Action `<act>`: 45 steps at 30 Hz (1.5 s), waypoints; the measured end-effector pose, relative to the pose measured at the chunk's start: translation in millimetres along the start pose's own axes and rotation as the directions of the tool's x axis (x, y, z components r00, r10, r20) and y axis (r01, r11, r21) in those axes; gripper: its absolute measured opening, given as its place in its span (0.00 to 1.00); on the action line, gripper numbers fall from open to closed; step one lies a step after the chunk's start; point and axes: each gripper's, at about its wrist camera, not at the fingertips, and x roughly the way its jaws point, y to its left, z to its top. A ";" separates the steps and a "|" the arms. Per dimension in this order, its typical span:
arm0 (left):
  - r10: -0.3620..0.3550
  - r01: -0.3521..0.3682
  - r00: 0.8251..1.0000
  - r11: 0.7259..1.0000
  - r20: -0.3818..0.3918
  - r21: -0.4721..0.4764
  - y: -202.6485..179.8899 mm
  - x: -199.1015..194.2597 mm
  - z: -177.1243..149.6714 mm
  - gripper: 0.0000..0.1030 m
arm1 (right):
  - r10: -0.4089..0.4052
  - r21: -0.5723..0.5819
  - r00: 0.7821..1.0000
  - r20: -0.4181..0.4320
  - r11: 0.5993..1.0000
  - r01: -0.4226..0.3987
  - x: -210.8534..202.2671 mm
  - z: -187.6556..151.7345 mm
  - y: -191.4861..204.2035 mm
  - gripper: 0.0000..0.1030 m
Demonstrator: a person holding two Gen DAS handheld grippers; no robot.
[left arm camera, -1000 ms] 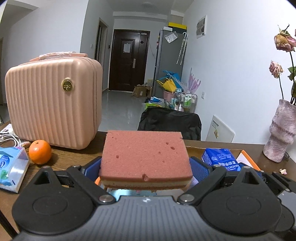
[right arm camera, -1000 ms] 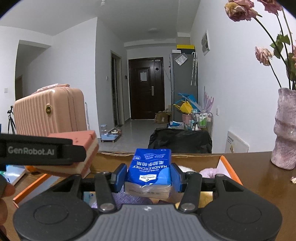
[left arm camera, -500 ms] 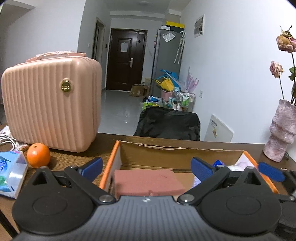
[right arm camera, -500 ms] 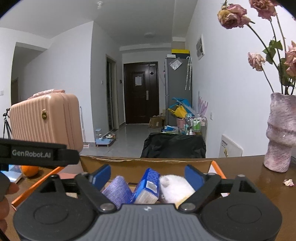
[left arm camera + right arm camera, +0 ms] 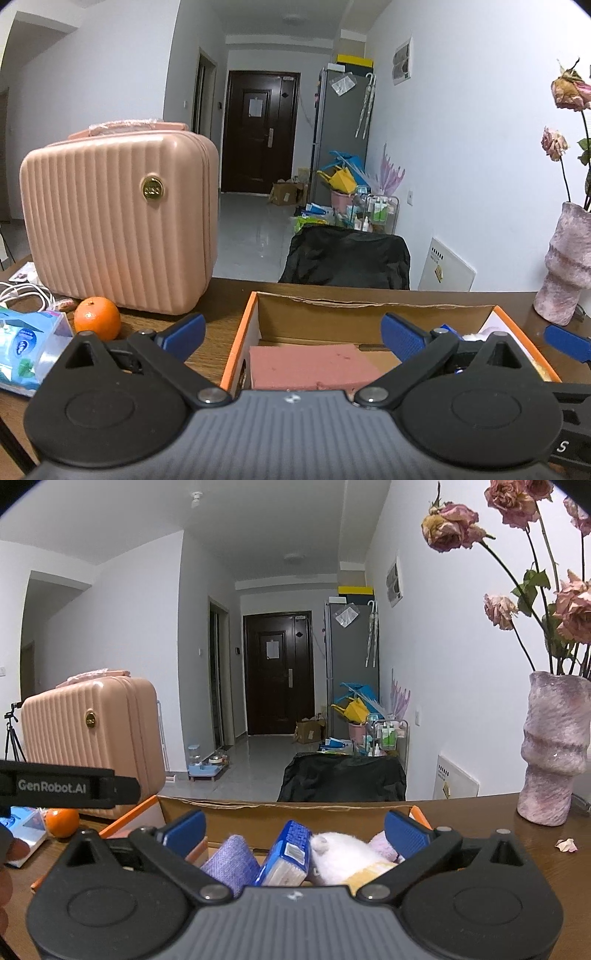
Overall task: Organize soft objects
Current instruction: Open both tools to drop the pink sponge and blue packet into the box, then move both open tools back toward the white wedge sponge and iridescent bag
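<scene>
Left of the table (image 5: 221, 295):
- Tissue pack (image 5: 26, 347), blue and white, lying flat at the edge, outside the box; soft, so likely still to be sorted.
- White cable (image 5: 22, 293), coiled behind it.
- Orange (image 5: 97, 318), just in front of the pink ribbed vanity case (image 5: 118, 221), which stands upright. Neither is soft; both look like bystanders.

Centre, the collecting point:
- Cardboard box (image 5: 369, 317), open-topped with orange rims.
- Left gripper (image 5: 293, 334): fingers spread fully, holding nothing. It hangs over the box's left part, one blue pad outside the left wall.
- Pink sponge (image 5: 310, 367), lying flat on the box floor below and between those fingers, touched by neither. Flat, it takes the least height.
- Right gripper (image 5: 295, 830): jaws opening, almost at full spread, nothing pressed between them, poised over the box's right part.
- Purple cloth roll (image 5: 231, 864), leaning at the left of that group.
- Blue handkerchief tissue pack (image 5: 290, 853), on edge and tilted, wedged between the roll and the white plush toy (image 5: 343, 856). Its neighbours appear to prop it.
- Pale lilac plush piece (image 5: 384, 849), behind the white one; a yellowish item below is too hidden to name.

Right of the table:
- Mottled pink vase (image 5: 554, 753) with dried roses (image 5: 454, 531), apart from the box.
- One fallen petal (image 5: 565, 844), near the vase foot.

Status, as judged: sponge and handkerchief pack are both deposited; the loose tissue pack at far left seems the remaining candidate.
</scene>
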 end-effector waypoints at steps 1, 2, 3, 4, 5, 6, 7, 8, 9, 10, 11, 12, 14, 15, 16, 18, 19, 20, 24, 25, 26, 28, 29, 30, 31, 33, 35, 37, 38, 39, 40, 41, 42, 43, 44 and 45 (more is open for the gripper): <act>0.003 -0.003 1.000 1.000 0.004 0.002 0.7 -2.3 0.0 1.00 | 0.001 0.000 1.000 0.001 1.000 -0.001 -2.6 -0.5 -0.4 1.00; 0.005 -0.005 1.000 1.000 0.009 0.004 1.1 -5.5 -0.7 1.00 | 0.003 0.000 1.000 0.002 1.000 -0.003 -5.4 -1.0 -0.2 1.00; 0.005 -0.005 1.000 1.000 0.013 0.005 1.7 -8.6 -1.5 1.00 | 0.006 -0.002 1.000 0.003 1.000 -0.006 -8.5 -1.7 0.0 1.00; 0.006 -0.006 1.000 1.000 0.015 0.006 2.2 -11.2 -1.9 1.00 | 0.006 -0.004 1.000 0.005 1.000 -0.006 -11.5 -2.4 0.5 1.00; 0.009 -0.009 1.000 1.000 0.018 0.007 2.7 -14.3 -2.8 1.00 | 0.006 -0.007 1.000 0.006 1.000 -0.006 -14.6 -3.5 1.1 1.00; 0.013 -0.013 1.000 1.000 0.022 0.008 3.2 -17.4 -3.7 1.00 | 0.006 -0.009 1.000 0.008 1.000 -0.006 -17.8 -4.2 1.7 1.00; 0.016 -0.017 1.000 1.000 0.025 0.008 4.1 -20.4 -4.3 1.00 | 0.007 -0.010 1.000 0.010 1.000 -0.007 -21.1 -5.0 2.0 1.00; 0.021 -0.022 0.999 1.000 0.027 0.007 5.3 -23.8 -5.3 1.00 | 0.011 -0.010 1.000 0.009 1.000 -0.011 -24.3 -5.8 2.0 1.00; 0.028 -0.028 0.999 1.000 0.029 0.005 6.5 -27.1 -6.2 1.00 | 0.016 -0.010 1.000 0.008 1.000 -0.015 -27.7 -6.8 2.5 1.00; 0.031 -0.031 0.999 1.000 0.034 0.003 7.6 -30.6 -7.3 1.00 | 0.019 -0.011 1.000 0.006 1.000 -0.019 -31.2 -7.8 3.4 1.00; 0.033 -0.033 0.999 0.999 0.040 0.002 8.9 -34.9 -8.6 1.00 | 0.022 -0.014 1.000 0.006 1.000 -0.022 -35.4 -9.3 3.9 1.00; 0.037 -0.037 0.998 0.999 0.043 0.003 10.6 -37.9 -9.6 1.00 | 0.024 -0.016 1.000 0.005 1.000 -0.024 -39.4 -10.6 4.8 1.00; 0.048 -0.049 0.997 0.999 0.054 0.006 11.7 -45.9 -12.1 1.00 | 0.029 -0.020 1.000 0.003 0.999 -0.029 -47.6 -13.9 6.3 1.00; 0.050 -0.050 0.997 0.999 0.056 0.008 12.6 -50.0 -13.3 1.00 | 0.032 -0.021 0.999 0.002 0.999 -0.032 -52.3 -15.5 7.1 1.00; 0.052 -0.052 0.997 0.999 0.058 0.010 12.6 -54.0 -15.2 1.00 | 0.034 -0.022 0.999 0.001 0.999 -0.034 -56.1 -17.4 7.7 1.00; 0.056 -0.056 0.997 0.998 0.060 0.011 13.6 -61.5 -19.1 1.00 | 0.037 -0.023 0.999 -0.001 0.999 -0.037 -64.6 -20.2 9.0 1.00; 0.057 -0.058 0.997 0.998 0.060 0.012 14.5 -65.5 -21.1 1.00 | 0.037 -0.025 0.999 -0.001 0.999 -0.037 -68.9 -21.8 9.6 1.00; 0.057 -0.058 0.997 0.998 0.060 0.011 15.4 -68.6 -22.8 1.00 | 0.038 -0.027 0.999 -0.001 0.999 -0.038 -72.8 -23.4 10.3 1.00; 0.059 -0.059 0.997 0.998 0.059 0.012 19.9 -82.5 -30.6 1.00 | 0.041 -0.034 0.999 -0.005 0.999 -0.041 -88.0 -30.0 14.8 1.00; 0.059 -0.060 0.997 0.998 0.057 0.012 20.7 -85.5 -32.3 1.00 | 0.042 -0.035 0.999 -0.007 0.999 -0.042 -91.2 -31.9 15.4 1.00; 0.060 -0.060 0.997 0.998 0.055 0.013 21.7 -88.9 -34.5 1.00 | 0.043 -0.036 0.999 -0.010 0.998 -0.043 -94.6 -33.5 16.5 1.00; 0.061 -0.061 0.997 0.998 0.051 0.015 24.6 -93.7 -37.9 1.00 | 0.045 -0.039 0.999 -0.015 0.998 -0.045 -100.0 -35.9 17.9 1.00; 0.061 -0.061 0.997 0.998 0.049 0.015 25.8 -96.7 -40.0 1.00 | 0.045 -0.040 0.999 -0.018 0.998 -0.046 -102.6 -37.4 17.8 1.00; 0.060 -0.061 0.997 0.998 0.049 0.015 27.2 -100.1 -42.5 1.00 | 0.046 -0.042 0.999 -0.020 0.998 -0.046 -105.9 -39.1 18.7 1.00; 0.060 -0.060 0.997 0.998 0.047 0.015 28.3 -103.3 -44.2 1.00 | 0.046 -0.044 0.999 -0.023 0.998 -0.047 -109.2 -40.6 19.5 1.00; 0.060 -0.061 0.997 0.998 0.044 0.017 31.1 -108.4 -47.2 1.00 | 0.048 -0.046 0.999 -0.027 0.998 -0.049 -114.9 -42.9 20.8 1.00; 0.059 -0.060 0.997 0.998 0.042 0.023 32.7 -114.3 -51.2 1.00 | 0.050 -0.045 0.998 -0.029 0.998 -0.051 -120.7 -44.9 22.3 1.00; 0.061 -0.062 0.997 0.998 0.039 0.028 33.3 -120.7 -55.9 1.00 | 0.053 -0.045 0.998 -0.032 0.998 -0.054 -127.1 -47.1 23.5 1.00; 0.060 -0.062 0.997 0.998 0.037 0.030 34.3 -124.3 -58.7 1.00 | 0.055 -0.046 0.998 -0.034 0.997 -0.056 -129.3 -48.1 23.6 1.00; 0.060 -0.061 0.998 0.998 0.035 0.031 35.4 -126.9 -61.1 1.00 | 0.056 -0.047 0.998 -0.036 0.997 -0.057 -131.9 -49.6 24.7 1.00; 0.061 -0.062 0.998 0.998 0.034 0.032 35.9 -130.5 -63.2 1.00 | 0.057 -0.048 0.998 -0.039 0.997 -0.059 -134.0 -50.8 25.3 1.00; 0.061 -0.062 0.998 0.998 0.033 0.032 37.1 -134.2 -65.4 1.00 | 0.058 -0.049 0.997 -0.041 0.997 -0.060 -136.0 -51.4 25.7 1.00; 0.061 -0.062 0.998 0.998 0.032 0.030 38.3 -137.5 -67.3 1.00 | 0.059 -0.050 0.997 -0.044 0.997 -0.061 -138.3 -52.0 26.1 1.00; 0.061 -0.062 0.998 0.998 0.031 0.028 39.1 -140.6 -68.7 1.00 | 0.060 -0.050 0.997 -0.046 0.997 -0.062 -140.7 -52.7 26.4 1.00; 0.061 -0.062 0.998 0.998 0.030 0.026 39.7 -144.1 -70.1 1.00 | 0.061 -0.050 0.997 -0.048 0.997 -0.063 -142.7 -53.5 26.0 1.00; 0.061 -0.062 0.998 0.998 0.029 0.025 41.0 -147.7 -72.1 1.00 | 0.062 -0.050 0.997 -0.051 0.997 -0.065 -145.1 -54.9 26.2 1.00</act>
